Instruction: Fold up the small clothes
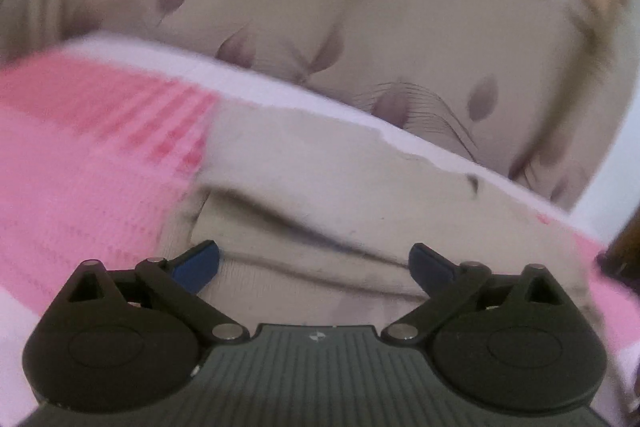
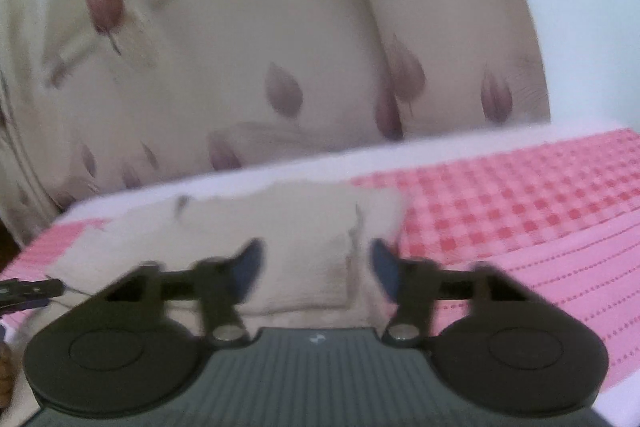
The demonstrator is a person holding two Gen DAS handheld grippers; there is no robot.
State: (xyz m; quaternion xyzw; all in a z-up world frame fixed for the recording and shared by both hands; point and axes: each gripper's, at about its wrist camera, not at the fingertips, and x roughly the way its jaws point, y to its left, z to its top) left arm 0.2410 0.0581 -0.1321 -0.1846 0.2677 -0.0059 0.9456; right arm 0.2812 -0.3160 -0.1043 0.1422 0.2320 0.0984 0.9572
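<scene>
Beige garment (image 1: 320,187) lies flat on pink checked cover (image 1: 80,187), near its white far edge (image 1: 280,95); a fold ridge runs across the cloth in the left wrist view. Behind stands a cream curtain (image 1: 280,7) with mauve leaf print.

Left gripper (image 1: 314,265): jaws spread wide, blue fingertips (image 1: 200,267) low over the garment, nothing clamped; contact with the cloth cannot be told.

Right gripper (image 2: 316,263): picture blurred; jaws at a middling gap, a raised fold of the garment (image 2: 312,259) sits between the 2 blue fingertips (image 2: 250,263), pads not seen pressing on it. Pink cover (image 2: 520,211) stretches to the right of the cloth. A dark object (image 2: 28,287) lies at the left edge, too blurred to name
</scene>
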